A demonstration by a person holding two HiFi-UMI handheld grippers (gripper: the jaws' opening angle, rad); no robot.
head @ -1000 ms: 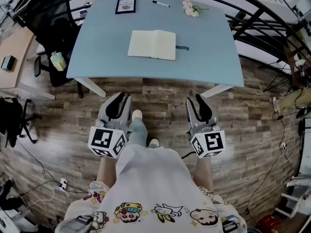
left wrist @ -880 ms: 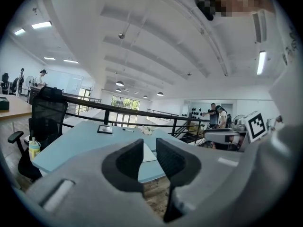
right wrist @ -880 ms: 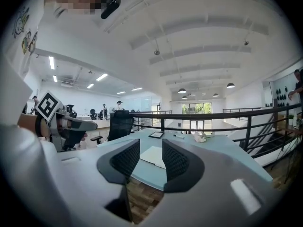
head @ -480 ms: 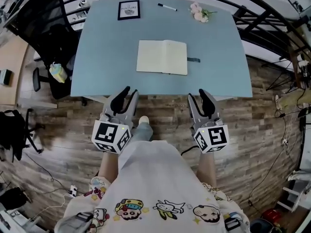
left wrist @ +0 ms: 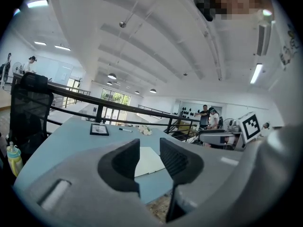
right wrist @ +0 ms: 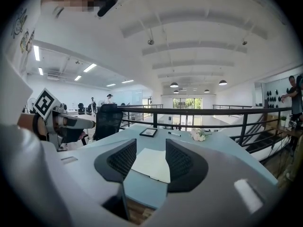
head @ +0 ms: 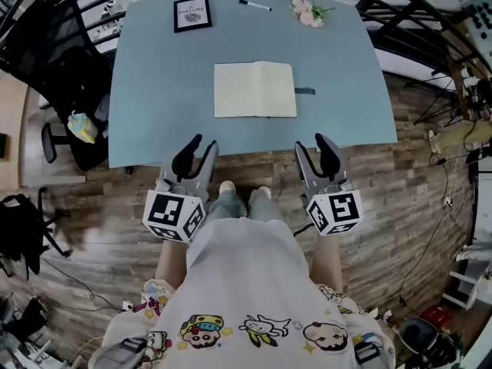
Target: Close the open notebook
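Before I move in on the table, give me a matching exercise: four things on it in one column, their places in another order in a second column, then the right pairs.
Things:
1. open cream-paged notebook
2. black-framed picture
3. black marker pen
4. pink and white flower sprig

Places on the light blue table, as the head view shows it:
A. far edge, toward the right
B. the middle
C. far edge, toward the left
D. far edge, between the picture and the flowers

Pairs: 1-B, 2-C, 3-D, 4-A
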